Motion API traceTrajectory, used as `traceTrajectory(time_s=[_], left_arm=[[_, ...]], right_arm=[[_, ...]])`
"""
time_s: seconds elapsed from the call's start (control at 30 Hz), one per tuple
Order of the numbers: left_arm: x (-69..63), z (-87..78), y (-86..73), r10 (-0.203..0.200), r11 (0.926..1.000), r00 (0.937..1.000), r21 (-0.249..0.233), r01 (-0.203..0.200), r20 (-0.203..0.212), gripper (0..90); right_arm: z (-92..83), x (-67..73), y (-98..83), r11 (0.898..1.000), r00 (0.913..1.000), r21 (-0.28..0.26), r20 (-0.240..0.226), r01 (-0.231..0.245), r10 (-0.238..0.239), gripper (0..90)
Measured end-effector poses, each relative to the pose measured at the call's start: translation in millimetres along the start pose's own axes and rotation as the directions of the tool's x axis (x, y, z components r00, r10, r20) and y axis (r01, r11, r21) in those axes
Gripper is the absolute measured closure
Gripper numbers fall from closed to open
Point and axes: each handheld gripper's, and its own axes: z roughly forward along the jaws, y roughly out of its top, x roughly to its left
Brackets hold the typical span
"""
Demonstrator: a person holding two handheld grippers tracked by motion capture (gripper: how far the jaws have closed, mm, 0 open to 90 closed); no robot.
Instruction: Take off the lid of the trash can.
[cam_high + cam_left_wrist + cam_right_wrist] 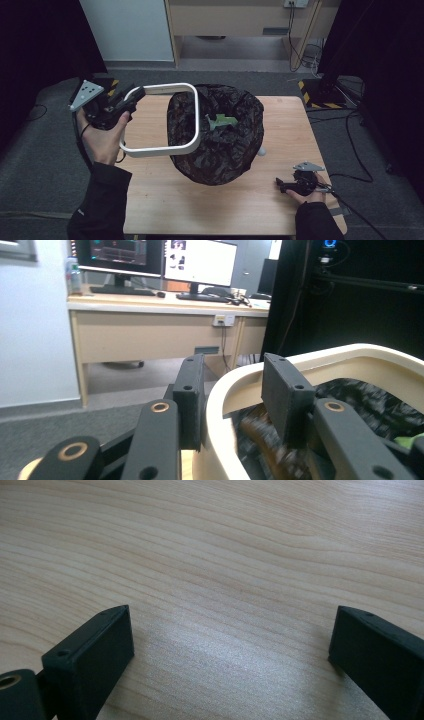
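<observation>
the left tongs (131,98) are clamped on the white ring frame (192,117), holding it raised and tilted over the near-left rim of the black bag-lined bin (220,150) at mid counter (210,210). this looks like the step of removing or fitting the frame on the bag; next it probably needs levelling or carrying clear. a green scrap (221,121) lies inside the bin. at the right, the right tongs (284,184) rest low on the counter, jaws wide apart and empty
</observation>
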Motion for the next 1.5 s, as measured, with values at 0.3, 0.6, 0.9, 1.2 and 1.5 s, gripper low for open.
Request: traceTrajectory(time_s=[0.3, 0.6, 0.9, 1.2, 1.5], left_arm=[[28.5, -34.4, -13.4, -0.016, 0.9999, 0.9983, -0.003, 0.015, -0.056, 61.3], [53.9, -60.6, -32.3, -0.024, 0.9995, 0.9937, 0.015, 0.026, -0.109, 61.3], [68.4, -68.6, -61.0, -0.045, 0.9974, 0.9896, 0.050, 0.052, -0.137, 61.5], [80.9, -64.7, -104.3, -0.077, 0.9873, 0.9831, 0.125, 0.098, -0.166, 61.5], [85.6, -56.1, -140.6, -0.089, 0.9732, 0.9809, 0.195, 0.123, -0.173, 61.5]], right_arm=[[0.0, 0.0, 0.0, 1.000, 1.0000, 0.000, 0.000, 0.000, 0.000, 4.2], [-0.1, 0.2, -0.1, 1.000, 1.0000, -0.001, 0.003, 0.000, 0.000, 4.3], [-0.2, 0.3, -0.4, 1.000, 1.0000, -0.002, 0.007, -0.001, 0.001, 4.3], [-0.4, 0.4, -0.6, 1.000, 1.0000, 0.000, 0.004, 0.000, 0.000, 4.4], [-0.4, 0.7, -0.7, 1.000, 1.0000, -0.004, 0.004, -0.006, 0.006, 4.5]])
